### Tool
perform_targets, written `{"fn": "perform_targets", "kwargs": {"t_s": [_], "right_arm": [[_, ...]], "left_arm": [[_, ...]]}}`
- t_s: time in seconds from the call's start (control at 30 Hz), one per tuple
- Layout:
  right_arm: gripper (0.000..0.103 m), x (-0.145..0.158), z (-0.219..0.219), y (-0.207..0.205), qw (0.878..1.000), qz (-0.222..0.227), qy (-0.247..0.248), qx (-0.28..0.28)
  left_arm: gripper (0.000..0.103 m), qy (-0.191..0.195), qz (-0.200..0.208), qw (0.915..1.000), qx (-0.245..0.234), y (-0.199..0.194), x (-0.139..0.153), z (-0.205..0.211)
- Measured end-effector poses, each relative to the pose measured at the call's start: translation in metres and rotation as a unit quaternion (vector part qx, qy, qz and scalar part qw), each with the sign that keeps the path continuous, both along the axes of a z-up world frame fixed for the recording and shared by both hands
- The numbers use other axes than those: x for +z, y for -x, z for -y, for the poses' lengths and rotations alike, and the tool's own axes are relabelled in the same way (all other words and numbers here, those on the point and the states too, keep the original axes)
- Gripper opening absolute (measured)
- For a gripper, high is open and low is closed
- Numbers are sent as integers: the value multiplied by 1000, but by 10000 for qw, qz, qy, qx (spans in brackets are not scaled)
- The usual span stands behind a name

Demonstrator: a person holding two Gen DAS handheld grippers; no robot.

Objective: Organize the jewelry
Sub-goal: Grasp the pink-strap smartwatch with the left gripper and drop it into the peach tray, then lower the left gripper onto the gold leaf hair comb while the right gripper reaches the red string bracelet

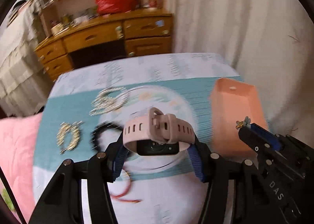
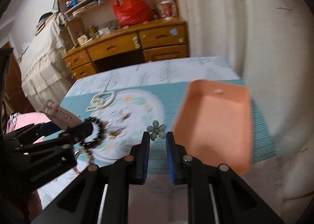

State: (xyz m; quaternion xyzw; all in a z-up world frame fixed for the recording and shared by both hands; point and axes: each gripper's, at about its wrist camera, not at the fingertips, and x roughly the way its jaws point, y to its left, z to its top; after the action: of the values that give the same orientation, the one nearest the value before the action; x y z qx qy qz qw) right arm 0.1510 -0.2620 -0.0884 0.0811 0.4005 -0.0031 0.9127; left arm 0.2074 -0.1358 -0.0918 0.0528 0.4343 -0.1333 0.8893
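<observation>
My left gripper [image 1: 159,145] is shut on a pink-strapped smartwatch [image 1: 159,135] and holds it above the table. My right gripper [image 2: 157,135] is shut on a small pale-blue flower clip [image 2: 157,129], just left of the orange tray [image 2: 215,126]. In the left wrist view the right gripper [image 1: 243,125] hovers by the tray [image 1: 235,110]. On the blue-and-white cloth [image 1: 78,106] lie pearl strands [image 1: 108,102], a gold chain [image 1: 68,137], a black bead bracelet [image 2: 94,131] and a red cord [image 1: 125,194].
A wooden desk [image 2: 137,45] with shelves and a red bag [image 2: 131,8] stands behind the table. A white curtain [image 2: 255,27] hangs at the right. A pink cushion [image 1: 15,155] lies at the left.
</observation>
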Motion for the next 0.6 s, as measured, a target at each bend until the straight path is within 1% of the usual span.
{"fn": "perform_targets", "kwargs": {"t_s": [0.17, 0.23, 0.33, 0.4, 0.43, 0.47, 0.5, 0.53, 0.57, 0.6], "right_arm": [[16, 5, 54, 16, 9999, 36, -38, -127], [16, 2, 72, 24, 9999, 38, -79, -79], [16, -4, 95, 31, 9998, -45, -195, -41], [16, -8, 102, 33, 9996, -55, -284, 0], [16, -8, 105, 33, 9995, -42, -311, 24], [17, -9, 106, 33, 9993, -31, -361, 71], [17, -11, 107, 32, 9992, -24, -386, 88], [19, -12, 108, 29, 9993, -69, -363, 20], [21, -14, 109, 27, 9991, -131, -404, -42], [21, -16, 112, 26, 9984, -161, -536, -85]], "left_arm": [[57, 273, -8, 9991, -318, -5, 1, 64], [57, 427, -72, 9983, -389, -8, -1, 83], [58, 485, -109, 9977, -456, -9, -5, 105], [64, 420, -89, 9980, -462, -9, -6, 117], [76, 367, -72, 9983, -439, -9, -6, 121], [92, 276, 0, 9990, -352, -9, -5, 124], [97, 228, 106, 9993, -285, -7, -4, 125], [99, 186, 255, 9992, -232, -5, -1, 125], [99, 119, 366, 9990, -209, -5, 1, 125], [99, 59, 390, 9990, -221, -5, 2, 123]]}}
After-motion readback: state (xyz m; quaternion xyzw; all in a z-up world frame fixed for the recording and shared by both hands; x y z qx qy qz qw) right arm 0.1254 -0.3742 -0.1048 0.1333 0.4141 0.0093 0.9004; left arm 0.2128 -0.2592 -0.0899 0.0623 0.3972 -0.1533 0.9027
